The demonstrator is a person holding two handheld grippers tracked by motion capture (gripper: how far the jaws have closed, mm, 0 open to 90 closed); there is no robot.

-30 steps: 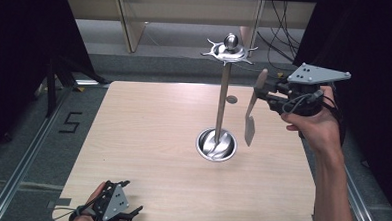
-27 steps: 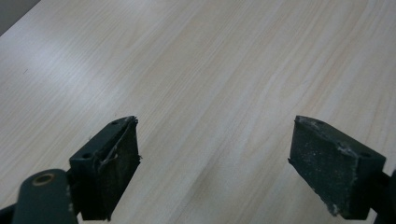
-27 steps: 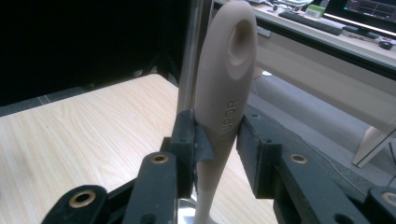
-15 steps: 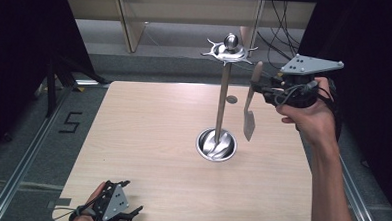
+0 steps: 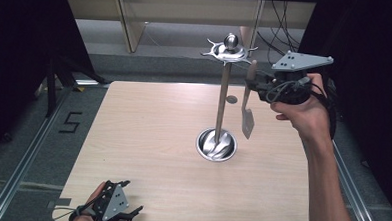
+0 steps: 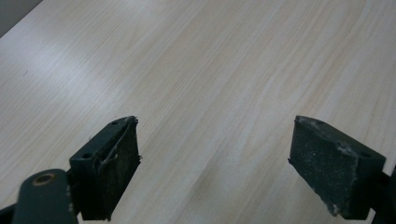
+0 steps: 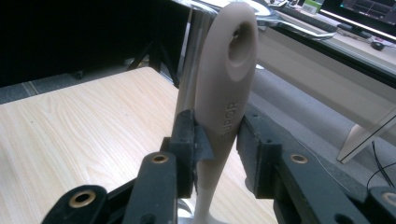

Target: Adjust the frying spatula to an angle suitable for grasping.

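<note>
Light wood tabletop (image 5: 147,138) w/ pale grain, lit evenly from above. Grey floor (image 5: 28,133) around it; a metal rail (image 5: 24,160) runs along the tabletop's left edge, another along the right edge. Black "5" marking (image 5: 69,122) on the floor by the left edge. Beyond the far edge: pale wooden shelf unit (image 5: 133,22), black cables (image 5: 282,29) hanging near its right end. Dark curtains (image 5: 22,43) both sides, tripod legs (image 5: 52,84) at left. Right gripper view: desk w/ monitor (image 7: 364,14) in bkgd.
</note>
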